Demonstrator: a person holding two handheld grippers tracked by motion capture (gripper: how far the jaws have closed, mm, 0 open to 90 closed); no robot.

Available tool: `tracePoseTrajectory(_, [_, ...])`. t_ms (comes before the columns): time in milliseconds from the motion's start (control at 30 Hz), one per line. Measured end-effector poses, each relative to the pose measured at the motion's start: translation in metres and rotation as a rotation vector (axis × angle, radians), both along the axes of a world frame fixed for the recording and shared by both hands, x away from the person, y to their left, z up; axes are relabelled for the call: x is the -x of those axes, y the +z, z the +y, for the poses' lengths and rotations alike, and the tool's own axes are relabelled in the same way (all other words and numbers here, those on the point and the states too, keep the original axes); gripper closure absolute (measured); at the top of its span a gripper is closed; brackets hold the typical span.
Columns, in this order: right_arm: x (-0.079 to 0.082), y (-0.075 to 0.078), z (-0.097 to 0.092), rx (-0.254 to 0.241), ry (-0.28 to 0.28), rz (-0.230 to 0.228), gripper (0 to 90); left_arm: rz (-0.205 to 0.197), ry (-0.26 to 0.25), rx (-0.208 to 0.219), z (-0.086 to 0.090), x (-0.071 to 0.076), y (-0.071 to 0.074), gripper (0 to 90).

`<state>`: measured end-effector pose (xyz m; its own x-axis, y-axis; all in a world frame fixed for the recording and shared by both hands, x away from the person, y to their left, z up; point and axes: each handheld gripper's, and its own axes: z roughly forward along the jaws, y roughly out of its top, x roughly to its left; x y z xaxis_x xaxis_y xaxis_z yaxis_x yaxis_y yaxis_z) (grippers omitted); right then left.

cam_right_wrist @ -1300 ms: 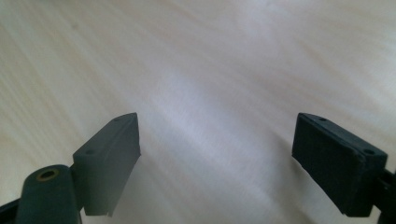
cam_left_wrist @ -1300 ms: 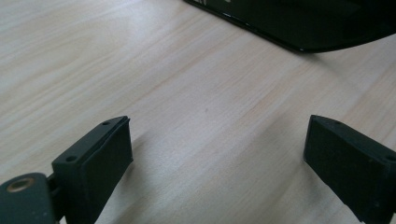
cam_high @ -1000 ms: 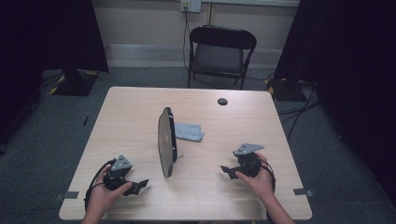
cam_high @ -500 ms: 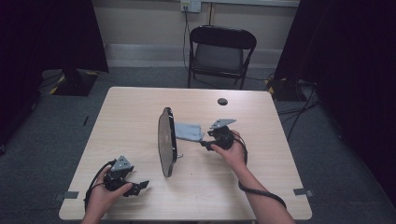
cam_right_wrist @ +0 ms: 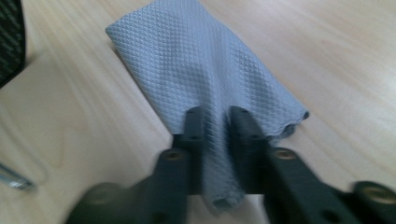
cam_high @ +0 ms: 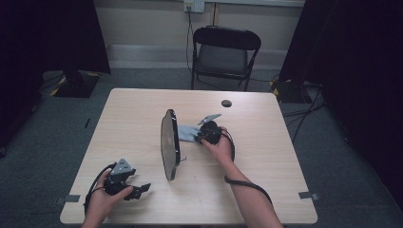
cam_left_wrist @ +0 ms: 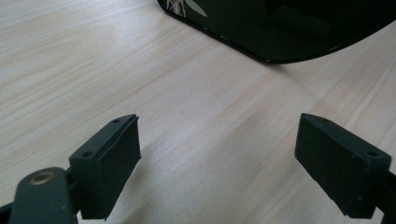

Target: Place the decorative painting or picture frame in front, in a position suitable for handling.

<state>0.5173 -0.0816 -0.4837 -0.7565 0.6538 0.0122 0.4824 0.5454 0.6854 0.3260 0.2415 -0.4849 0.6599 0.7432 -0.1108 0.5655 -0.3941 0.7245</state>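
Observation:
A dark oval plate (cam_high: 169, 142) stands on edge near the middle of the wooden table (cam_high: 271, 190); its glossy black face (cam_left_wrist: 289, 28) lies ahead of my left gripper. A grey textured cloth (cam_high: 187, 134) lies flat just right of the plate. My right gripper (cam_high: 198, 137) has reached the cloth's near end. Its jaws have just been closing, and they now pinch a fold of the cloth (cam_right_wrist: 201, 60) between the pads of the right gripper (cam_right_wrist: 217, 119). My left gripper (cam_high: 141, 189) rests near the front left edge, its jaws wide open on bare wood (cam_left_wrist: 217, 158).
A small black round object (cam_high: 226, 103) sits near the table's far edge. A black folding chair (cam_high: 225, 52) stands behind the table. A thin metal leg (cam_right_wrist: 14, 179) of the plate's stand lies left of the cloth. The plate's dark rim (cam_right_wrist: 9, 37) is close by.
My right hand moved from the front right of the table up and left to the cloth, and its jaws closed on the cloth. The left hand stayed put.

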Motion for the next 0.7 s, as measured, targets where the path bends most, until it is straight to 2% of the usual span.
tracePoseTrajectory(100, [0.002,0.001,-0.001,0.009,0.001,0.008,81.8,-0.005,0.007,0.003,0.0,0.001,0.0,14.3])
tracePoseTrajectory(133, [0.003,0.003,-0.002,0.012,-0.014,0.024,82.6,-0.003,0.003,0.001,0.0,0.001,0.0,14.4])
tracePoseTrajectory(233, [0.006,0.004,-0.004,0.023,-0.016,0.018,82.8,-0.007,0.006,0.002,0.0,0.001,0.002,14.5])
tracePoseTrajectory(367, [0.015,0.008,-0.017,0.014,-0.022,0.01,83.1,-0.015,0.004,0.01,-0.001,0.002,0.004,14.8])
tracePoseTrajectory(467, [0.033,0.02,-0.036,0.015,-0.011,-0.024,83.2,-0.015,0.002,0.009,-0.002,0.002,0.004,14.8])
tracePoseTrajectory(533, [0.036,0.021,-0.04,0.011,-0.012,-0.027,83.2,-0.016,-0.004,0.006,-0.003,0.001,0.005,14.8])
tracePoseTrajectory(667, [0.055,0.03,-0.07,-0.021,-0.044,-0.038,83.2,-0.017,-0.012,0.012,-0.007,0.002,0.006,14.8])
tracePoseTrajectory(700, [0.061,0.032,-0.078,-0.007,-0.055,-0.043,83.2,-0.018,-0.017,0.009,-0.009,0.002,0.006,14.8])
